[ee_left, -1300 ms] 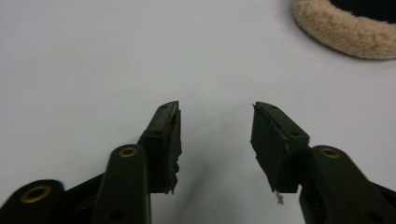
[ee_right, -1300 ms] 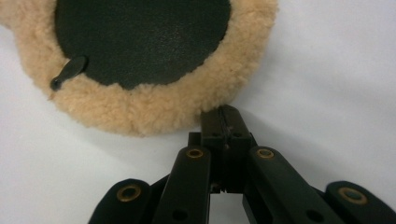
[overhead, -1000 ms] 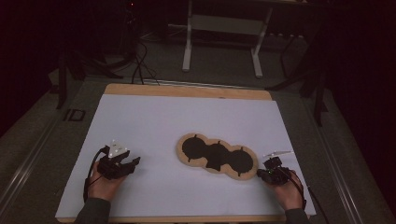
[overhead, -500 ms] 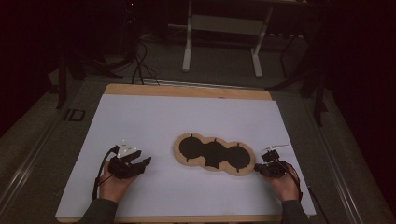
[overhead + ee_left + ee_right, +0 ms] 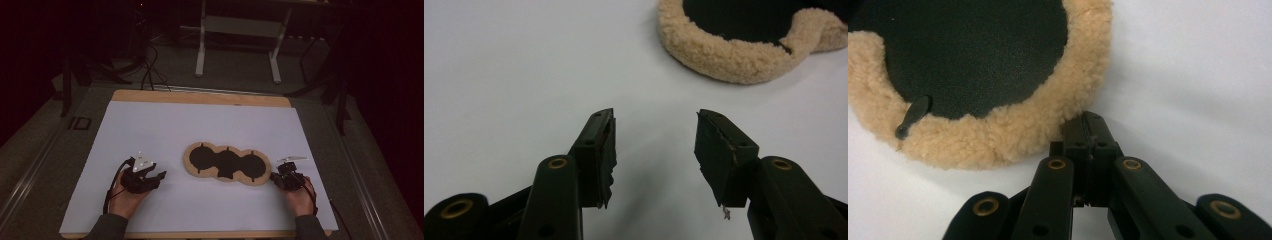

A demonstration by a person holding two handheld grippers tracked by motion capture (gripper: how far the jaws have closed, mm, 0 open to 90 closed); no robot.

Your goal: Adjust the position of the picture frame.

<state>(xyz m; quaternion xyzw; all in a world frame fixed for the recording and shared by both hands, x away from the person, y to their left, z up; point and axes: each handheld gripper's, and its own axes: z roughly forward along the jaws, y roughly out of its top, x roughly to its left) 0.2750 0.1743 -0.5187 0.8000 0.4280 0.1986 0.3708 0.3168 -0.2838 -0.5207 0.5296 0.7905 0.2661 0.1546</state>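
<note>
Left gripper (image 5: 655,145) agape, right gripper (image 5: 1087,131) seemingly nipping fleece pad (image 5: 998,142)

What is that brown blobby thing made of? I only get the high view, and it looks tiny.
Observer: The pad has a tan woolly rim around flat black middles.
Operator: Is my right gripper grabbing it?
Observer: No, the right gripper is shut on nothing, its tips right beside the woolly rim.
Operator: And the left?
Observer: The left gripper is open over bare white sheet, apart from the pad.
</note>
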